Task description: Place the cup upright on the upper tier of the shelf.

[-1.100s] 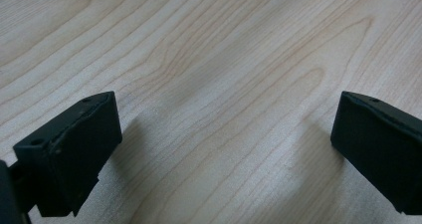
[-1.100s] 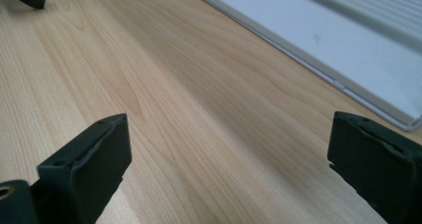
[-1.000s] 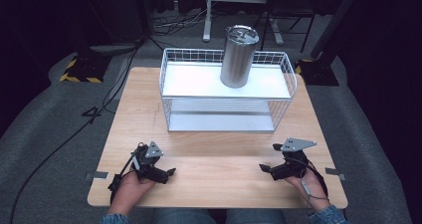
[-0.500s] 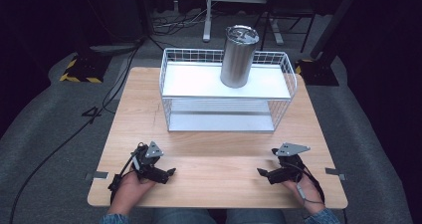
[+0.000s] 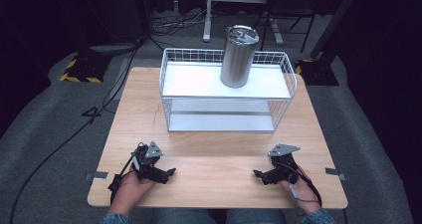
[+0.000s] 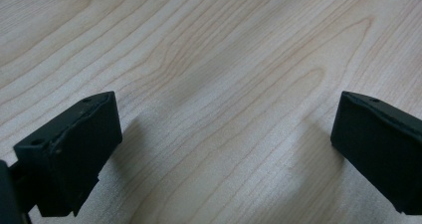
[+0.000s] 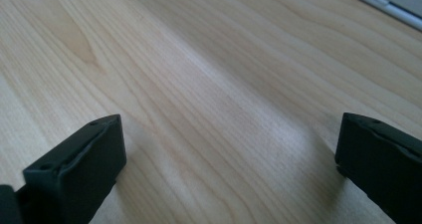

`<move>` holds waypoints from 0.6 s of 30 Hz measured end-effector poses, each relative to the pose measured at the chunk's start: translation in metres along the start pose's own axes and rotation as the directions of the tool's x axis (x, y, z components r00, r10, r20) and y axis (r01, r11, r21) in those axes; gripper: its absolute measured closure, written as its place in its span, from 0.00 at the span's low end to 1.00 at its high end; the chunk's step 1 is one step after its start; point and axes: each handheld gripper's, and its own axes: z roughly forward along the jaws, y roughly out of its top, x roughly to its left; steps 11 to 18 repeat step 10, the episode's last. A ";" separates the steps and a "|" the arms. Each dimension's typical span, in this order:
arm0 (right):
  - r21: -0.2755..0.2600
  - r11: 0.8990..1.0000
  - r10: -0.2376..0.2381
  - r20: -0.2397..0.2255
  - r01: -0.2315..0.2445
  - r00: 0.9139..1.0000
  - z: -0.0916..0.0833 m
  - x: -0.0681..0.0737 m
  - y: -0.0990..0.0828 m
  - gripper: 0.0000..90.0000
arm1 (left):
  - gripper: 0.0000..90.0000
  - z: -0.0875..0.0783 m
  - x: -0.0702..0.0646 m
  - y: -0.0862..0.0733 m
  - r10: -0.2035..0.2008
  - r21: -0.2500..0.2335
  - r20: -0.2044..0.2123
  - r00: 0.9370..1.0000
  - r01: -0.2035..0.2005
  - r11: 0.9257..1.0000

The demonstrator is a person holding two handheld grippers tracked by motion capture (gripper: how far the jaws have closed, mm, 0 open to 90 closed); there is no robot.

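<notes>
A tall steel tumbler [image 5: 239, 56] with a lid stands upright on the top shelf of a white wire rack [image 5: 226, 127] at the back middle of the wooden table [image 5: 214, 154]. My left gripper [image 5: 166, 174] rests low on the table near the front left, open, its jaws pointing right with bare wood between them [image 6: 224, 134]. Near the front right my right gripper [image 5: 259, 174] lies open too, jaws pointing left over bare wood [image 7: 229, 139]. Both are far in front of the rack and hold nothing.
The rack has a lower shelf [image 5: 219, 115] with nothing on it. Tape tabs mark the table's left [image 5: 95, 175] and right [image 5: 334, 171] edges. Dark floor with cables [image 5: 74, 129] surrounds the table. A white edge [image 7: 383, 0] crosses the right gripper view's top corner.
My right gripper has sunk slightly toward the table and the front edge. The left gripper, tumbler and rack have not moved.
</notes>
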 end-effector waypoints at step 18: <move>-0.040 0.999 0.023 0.023 -0.022 0.999 0.001 0.002 -0.004 0.00 | 0.00 0.000 0.000 0.000 0.000 -0.001 -0.003 1.000 0.000 1.000</move>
